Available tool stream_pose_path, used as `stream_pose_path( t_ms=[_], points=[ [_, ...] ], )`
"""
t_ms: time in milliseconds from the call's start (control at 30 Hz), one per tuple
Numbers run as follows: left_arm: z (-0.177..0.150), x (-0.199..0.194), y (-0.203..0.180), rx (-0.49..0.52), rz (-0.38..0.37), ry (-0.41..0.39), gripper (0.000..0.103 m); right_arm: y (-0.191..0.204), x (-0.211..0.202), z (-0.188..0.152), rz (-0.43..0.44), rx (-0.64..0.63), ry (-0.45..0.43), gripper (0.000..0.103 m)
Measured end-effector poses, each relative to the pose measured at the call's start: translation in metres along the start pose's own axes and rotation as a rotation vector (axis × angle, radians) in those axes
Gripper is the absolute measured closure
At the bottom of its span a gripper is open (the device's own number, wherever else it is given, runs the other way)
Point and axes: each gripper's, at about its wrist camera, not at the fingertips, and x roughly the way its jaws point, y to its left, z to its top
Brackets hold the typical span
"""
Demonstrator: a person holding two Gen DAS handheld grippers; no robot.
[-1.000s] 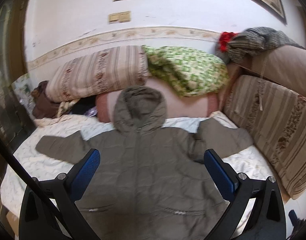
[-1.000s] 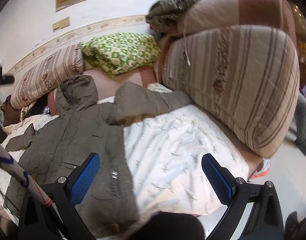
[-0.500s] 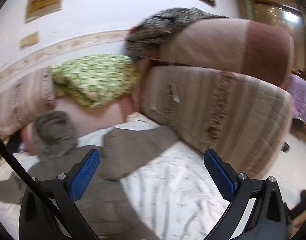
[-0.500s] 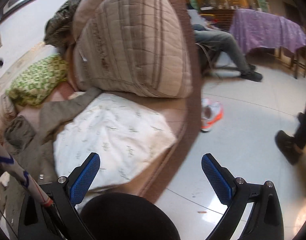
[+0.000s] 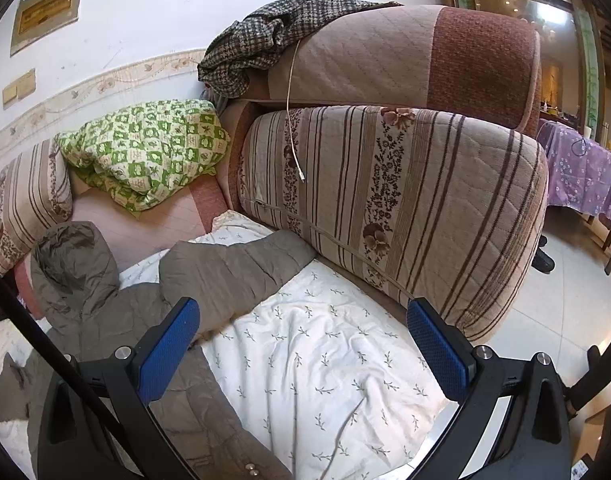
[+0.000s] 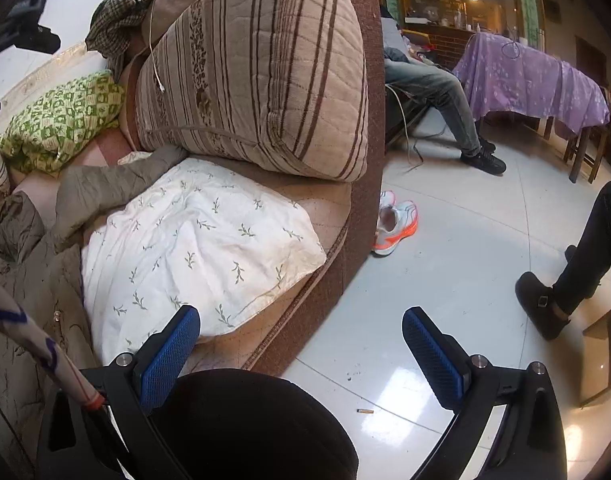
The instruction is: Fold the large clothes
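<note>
An olive-grey hooded quilted jacket (image 5: 117, 316) lies flat on a white leaf-print sheet (image 5: 325, 360) on the couch, with its hood toward the back cushions and its right sleeve (image 5: 233, 272) stretched toward the striped cushion. In the right wrist view the jacket (image 6: 37, 276) lies at the left edge. My left gripper (image 5: 305, 348) is open and empty above the sheet, to the right of the jacket's body. My right gripper (image 6: 301, 348) is open and empty, off the couch's front corner over the floor.
Striped cushions (image 5: 405, 208) line the couch's right side, with a checked garment (image 5: 265, 48) and a white cable on top. A green quilt (image 5: 145, 152) lies at the back. Sneakers (image 6: 397, 220), seated people's legs (image 6: 445, 100) and a purple-clothed table (image 6: 533, 76) are on the right.
Both grippers have swung to the right: the jacket slid from the middle to the left of both views, and the right wrist view now takes in the floor. Both stayed open.
</note>
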Motion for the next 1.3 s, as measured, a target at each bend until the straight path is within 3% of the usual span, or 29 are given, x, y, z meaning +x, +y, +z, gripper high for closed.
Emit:
stream_pose_path(
  t_ms=[667,1033,1300],
  points=[
    [-0.017,-0.033,0.064,-0.088,0.180,0.012,0.000,0.028,0.019,0.006,0.052,-0.061,0.064,0.000],
    [-0.043,-0.085,0.142,-0.239,0.371,0.003,0.000,0.067,0.038,0.007,0.085,-0.211,0.091,0.000],
    [-0.056,-0.121,0.163,-0.293,0.434,-0.032,0.000,0.081,0.040,0.005,0.079,-0.283,0.074,0.000]
  ],
)
